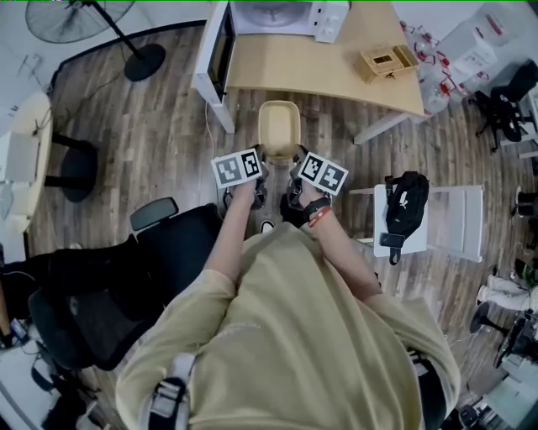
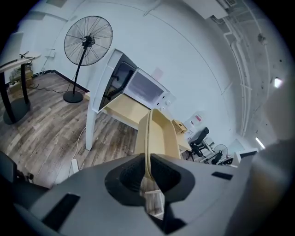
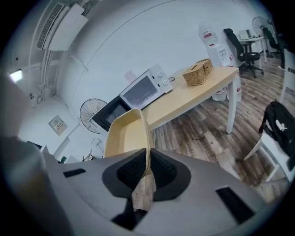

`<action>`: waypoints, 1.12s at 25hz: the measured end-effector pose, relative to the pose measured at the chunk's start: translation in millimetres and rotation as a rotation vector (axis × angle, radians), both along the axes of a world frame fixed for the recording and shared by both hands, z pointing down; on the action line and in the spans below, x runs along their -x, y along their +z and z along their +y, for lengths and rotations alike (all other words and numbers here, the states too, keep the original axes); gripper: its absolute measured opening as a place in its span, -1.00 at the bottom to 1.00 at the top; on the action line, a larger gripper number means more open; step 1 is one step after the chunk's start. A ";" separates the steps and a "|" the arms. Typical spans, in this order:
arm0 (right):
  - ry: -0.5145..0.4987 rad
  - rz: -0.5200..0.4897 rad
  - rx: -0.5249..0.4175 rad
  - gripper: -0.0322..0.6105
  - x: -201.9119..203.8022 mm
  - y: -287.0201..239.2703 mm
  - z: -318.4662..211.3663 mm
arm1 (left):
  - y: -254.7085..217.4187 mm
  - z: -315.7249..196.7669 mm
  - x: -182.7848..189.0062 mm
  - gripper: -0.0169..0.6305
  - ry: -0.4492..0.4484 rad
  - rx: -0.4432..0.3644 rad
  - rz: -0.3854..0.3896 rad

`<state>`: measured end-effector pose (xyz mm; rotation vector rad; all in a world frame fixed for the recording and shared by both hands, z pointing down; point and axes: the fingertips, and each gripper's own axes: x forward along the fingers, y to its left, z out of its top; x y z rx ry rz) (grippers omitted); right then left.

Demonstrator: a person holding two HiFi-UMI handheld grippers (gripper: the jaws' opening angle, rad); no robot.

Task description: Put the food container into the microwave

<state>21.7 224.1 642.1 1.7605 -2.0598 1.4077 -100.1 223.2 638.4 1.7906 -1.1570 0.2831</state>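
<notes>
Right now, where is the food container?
The food container is mid head view, clamped between left gripper and right gripper, above the floor, short of the table holding the microwave.

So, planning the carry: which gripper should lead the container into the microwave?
Left, probably: the left gripper and right gripper both clamp the food container, but the open door of the microwave lies ahead-left.
</notes>
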 end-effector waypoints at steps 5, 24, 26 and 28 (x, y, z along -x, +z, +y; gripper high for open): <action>-0.010 -0.012 0.018 -0.74 14.8 8.0 -23.8 | 7.4 -19.6 15.2 -0.79 -0.029 0.004 0.006; -0.034 -0.067 -0.001 -0.74 -12.1 -8.4 -219.6 | -6.4 -209.9 -10.6 -0.79 -0.083 0.002 0.049; -0.032 -0.074 -0.001 -0.74 -17.0 -8.9 -236.1 | -7.2 -225.9 -15.1 -0.79 -0.084 0.005 0.047; -0.036 -0.071 -0.004 -0.74 -19.3 -10.7 -248.6 | -8.5 -238.8 -17.6 -0.79 -0.089 0.005 0.037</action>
